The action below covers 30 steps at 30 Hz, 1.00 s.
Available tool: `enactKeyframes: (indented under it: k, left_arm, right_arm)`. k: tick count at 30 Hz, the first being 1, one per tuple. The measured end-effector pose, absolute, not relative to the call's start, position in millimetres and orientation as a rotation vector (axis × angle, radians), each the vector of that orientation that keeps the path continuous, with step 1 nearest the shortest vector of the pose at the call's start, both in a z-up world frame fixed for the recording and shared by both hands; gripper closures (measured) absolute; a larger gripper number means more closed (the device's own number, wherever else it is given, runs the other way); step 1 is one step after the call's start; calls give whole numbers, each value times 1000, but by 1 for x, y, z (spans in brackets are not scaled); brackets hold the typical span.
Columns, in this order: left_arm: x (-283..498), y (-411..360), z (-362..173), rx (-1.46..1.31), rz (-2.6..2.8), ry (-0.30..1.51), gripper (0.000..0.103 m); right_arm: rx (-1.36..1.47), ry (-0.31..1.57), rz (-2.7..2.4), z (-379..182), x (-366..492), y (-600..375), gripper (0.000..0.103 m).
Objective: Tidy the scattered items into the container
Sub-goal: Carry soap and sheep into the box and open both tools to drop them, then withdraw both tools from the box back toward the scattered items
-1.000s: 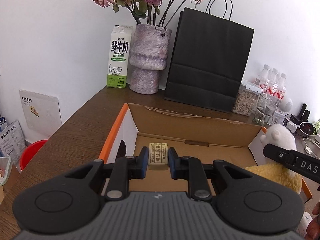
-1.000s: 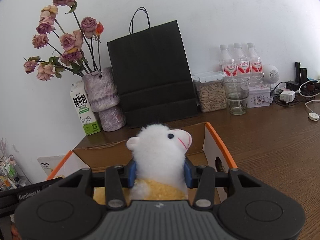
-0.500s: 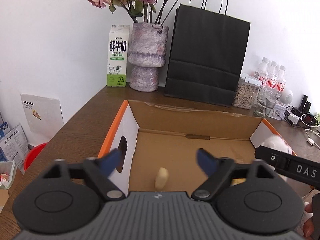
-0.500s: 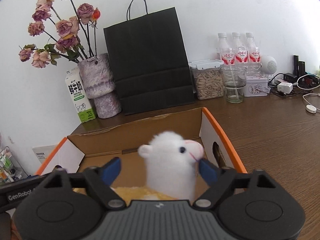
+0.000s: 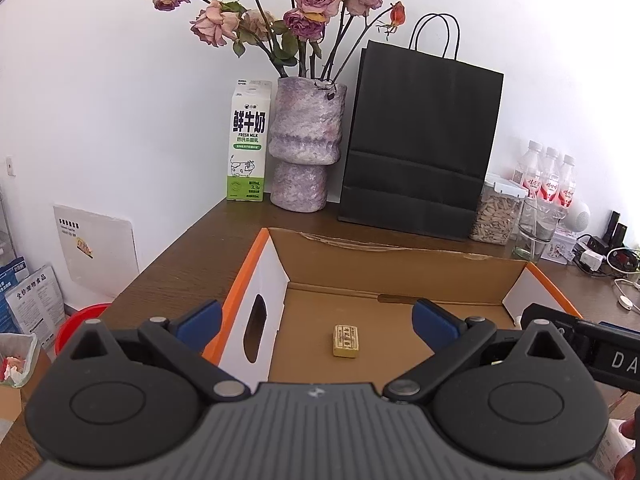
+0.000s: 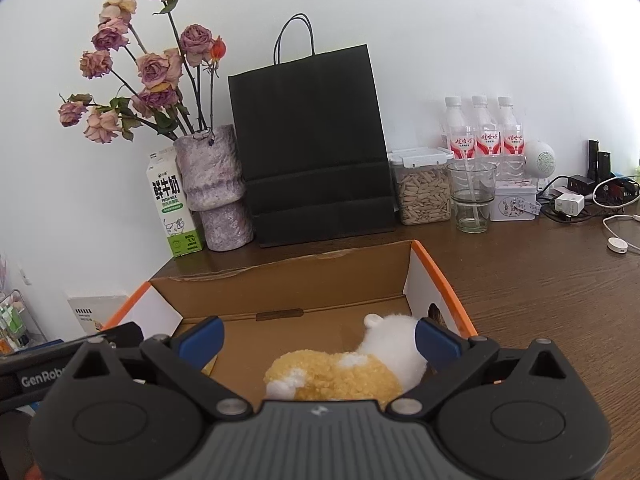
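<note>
An open cardboard box (image 5: 400,258) with orange edges lies on the brown table. On its floor rests a small yellow labelled block (image 5: 346,341). My left gripper (image 5: 316,316) hovers above it, open, its blue pads spread wide and touching nothing. In the right wrist view a plush lamb (image 6: 340,372), white head and yellow body, lies on its side at the right end of the box (image 6: 280,270). Over the lamb hangs my right gripper (image 6: 319,336), open; its right pad is close beside the white head and the left pad is well clear.
Along the back wall stand a milk carton (image 5: 248,140), a vase of dried roses (image 5: 306,144), a black paper bag (image 5: 420,140), a seed jar (image 6: 424,188), a glass (image 6: 472,196) and three bottles (image 6: 484,128). Cables and chargers (image 6: 580,200) lie far right. A red bin (image 5: 78,328) is below the table's left edge.
Both grippers went from shut to wide open. The yellow block dropped from the left jaws onto the box floor. The lamb fell from upright in the right jaws onto its side in the box.
</note>
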State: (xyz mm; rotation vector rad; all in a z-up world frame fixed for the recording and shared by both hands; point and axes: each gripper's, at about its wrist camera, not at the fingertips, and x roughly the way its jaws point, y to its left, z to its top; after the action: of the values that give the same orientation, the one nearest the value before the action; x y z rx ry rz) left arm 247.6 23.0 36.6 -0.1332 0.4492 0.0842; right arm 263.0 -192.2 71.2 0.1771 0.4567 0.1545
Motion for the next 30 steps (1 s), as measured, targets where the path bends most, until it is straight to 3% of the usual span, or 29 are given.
enactKeyframes:
  k: [12, 30]
  left_arm:
    - [247, 23, 40, -135, 101, 417, 0]
    - [199, 16, 89, -111, 117, 310, 0]
  right_arm:
    - [176, 432, 165, 77, 258, -191, 0]
    - [131, 360, 212, 113, 208, -192, 0]
